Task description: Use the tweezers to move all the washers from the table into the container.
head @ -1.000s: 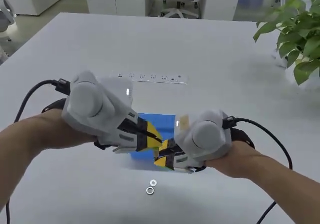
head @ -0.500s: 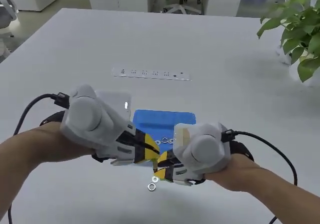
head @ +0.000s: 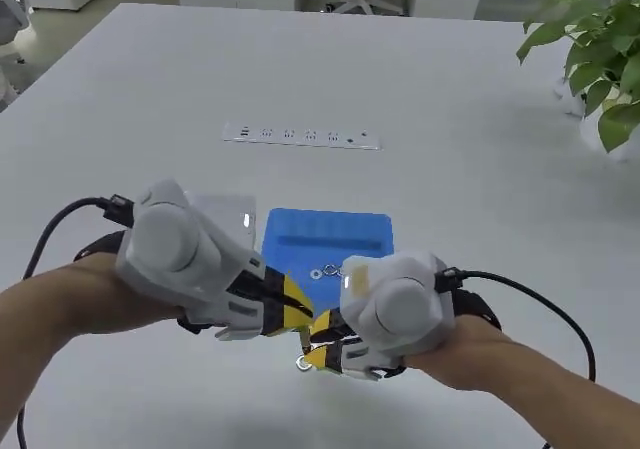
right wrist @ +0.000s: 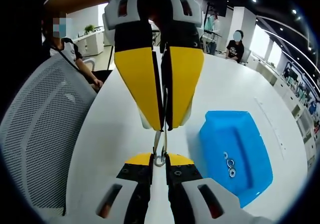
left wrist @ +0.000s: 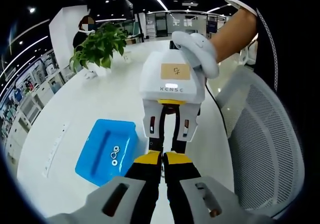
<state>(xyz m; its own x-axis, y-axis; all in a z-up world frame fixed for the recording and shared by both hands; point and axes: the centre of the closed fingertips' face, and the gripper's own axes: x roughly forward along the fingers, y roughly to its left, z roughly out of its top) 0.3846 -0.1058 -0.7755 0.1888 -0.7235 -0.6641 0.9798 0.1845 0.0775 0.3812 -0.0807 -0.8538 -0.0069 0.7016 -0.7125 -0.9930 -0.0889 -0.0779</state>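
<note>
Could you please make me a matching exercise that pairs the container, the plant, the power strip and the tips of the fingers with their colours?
Things:
1. container
2. plant
3. power strip
4. tips of the fingers

Colours:
A. yellow
B. white
C. blue
D. green

Pairs: 1-C, 2-D, 3-B, 4-A

head view looks down, gripper views face each other, sharing container
</note>
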